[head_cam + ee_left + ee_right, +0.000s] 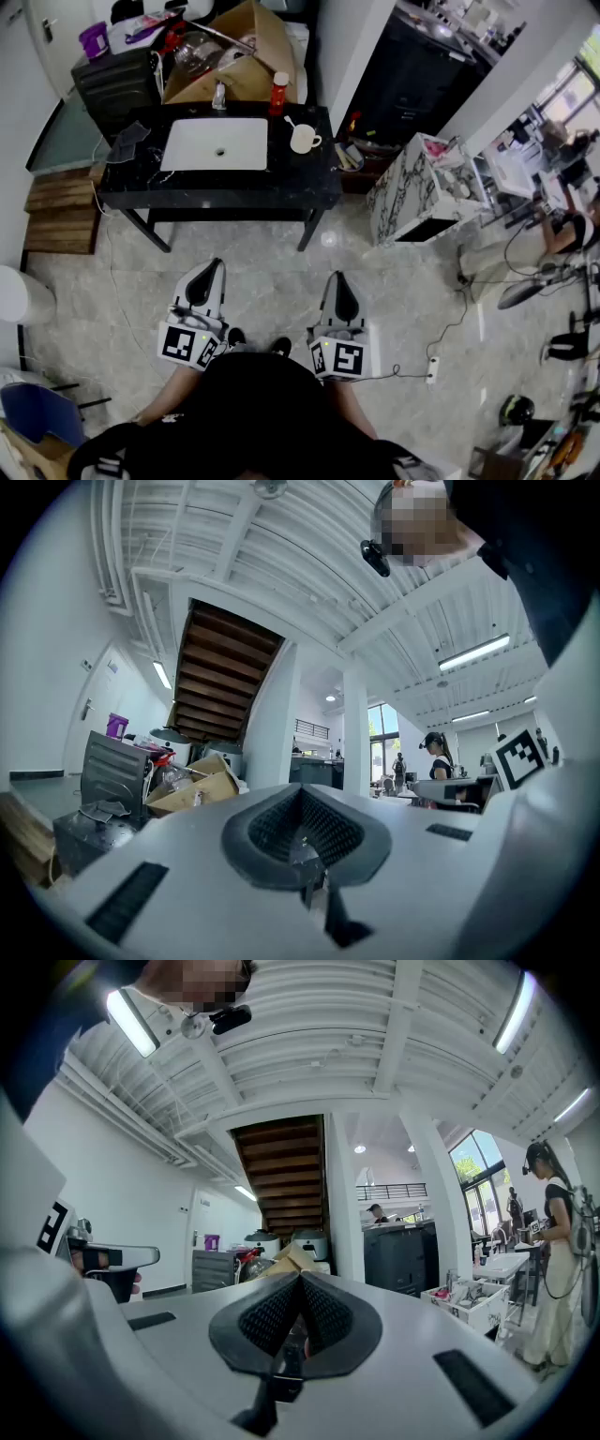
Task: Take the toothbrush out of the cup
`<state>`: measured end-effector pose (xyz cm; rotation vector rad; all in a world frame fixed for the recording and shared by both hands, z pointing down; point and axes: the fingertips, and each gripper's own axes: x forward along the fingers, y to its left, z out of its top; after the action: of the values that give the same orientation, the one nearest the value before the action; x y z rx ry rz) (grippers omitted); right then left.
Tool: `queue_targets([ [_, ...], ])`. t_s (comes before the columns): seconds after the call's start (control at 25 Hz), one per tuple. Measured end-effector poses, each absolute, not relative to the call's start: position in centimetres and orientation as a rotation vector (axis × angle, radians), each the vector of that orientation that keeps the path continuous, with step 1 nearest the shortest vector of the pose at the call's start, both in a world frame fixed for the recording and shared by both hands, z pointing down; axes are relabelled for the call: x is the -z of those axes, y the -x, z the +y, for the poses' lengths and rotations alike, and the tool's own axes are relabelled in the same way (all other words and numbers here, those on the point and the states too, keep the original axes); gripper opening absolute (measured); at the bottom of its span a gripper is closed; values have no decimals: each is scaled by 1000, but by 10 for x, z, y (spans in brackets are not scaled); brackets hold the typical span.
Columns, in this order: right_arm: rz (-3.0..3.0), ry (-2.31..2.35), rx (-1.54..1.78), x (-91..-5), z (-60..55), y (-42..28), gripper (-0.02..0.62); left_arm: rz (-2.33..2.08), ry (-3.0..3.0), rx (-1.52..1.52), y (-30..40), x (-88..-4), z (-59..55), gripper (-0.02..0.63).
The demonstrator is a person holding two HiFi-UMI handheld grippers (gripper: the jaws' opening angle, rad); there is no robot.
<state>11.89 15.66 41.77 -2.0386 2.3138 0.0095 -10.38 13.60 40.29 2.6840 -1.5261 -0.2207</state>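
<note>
Toothbrush with a thin pale handle (291,122) stands tilted in a cream ceramic mug with a side handle (302,140), its top leaning toward the back left. The mug sits on the glossy black counter (309,180), just right of the white rectangular sink basin (192,141) and near the counter's right end. A red bottle with a pale cap (279,94) stands behind it at the back edge, well apart from the chrome tap (219,96) behind the basin. Both claws hover low over the pale tiled floor (272,281), close to the person's body and well short of the counter. The left claw (210,266) has its ribbed dark pads (272,825) pressed together with nothing between them. The right claw (337,277) is likewise closed on itself and empty, its pads (267,1314) meeting.
</note>
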Motion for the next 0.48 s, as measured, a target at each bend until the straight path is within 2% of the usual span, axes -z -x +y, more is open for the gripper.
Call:
queue_targets([
  [0.48, 2333, 2025, 6, -418, 153, -116, 18, -1513, -2687, 219, 102, -404, 132, 3],
])
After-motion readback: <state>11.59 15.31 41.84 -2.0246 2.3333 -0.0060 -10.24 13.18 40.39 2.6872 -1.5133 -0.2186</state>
